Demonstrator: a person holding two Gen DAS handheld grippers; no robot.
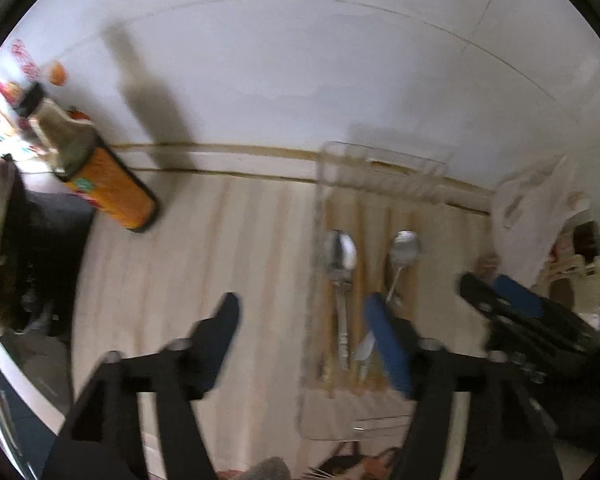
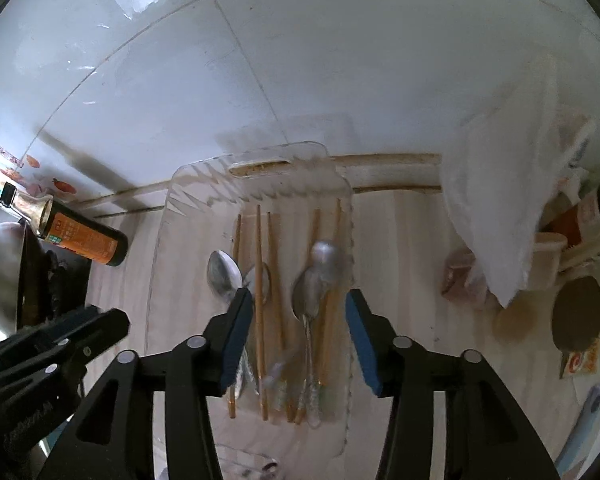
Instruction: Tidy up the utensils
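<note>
A clear plastic tray (image 2: 168,216) lies on the pale wooden counter and holds several wooden chopsticks (image 2: 259,280) and metal spoons (image 2: 223,276). My right gripper (image 2: 298,314) hangs open just above the tray. Its blue pads straddle the chopsticks and a pair of stacked spoons (image 2: 318,276) without touching them. My left gripper (image 1: 304,316) is open over the tray's left edge (image 1: 320,208), with nothing between its pads. A spoon (image 1: 340,256) and a second spoon (image 1: 405,246) lie ahead of it. The right gripper (image 1: 490,286) shows at the right of the left wrist view.
A dark sauce bottle with an orange label (image 2: 80,242) stands at the left by a metal pan (image 2: 0,276) and black stove. A white plastic bag (image 2: 496,200) and food containers (image 2: 576,312) crowd the right. A white tiled wall (image 2: 300,60) backs the counter.
</note>
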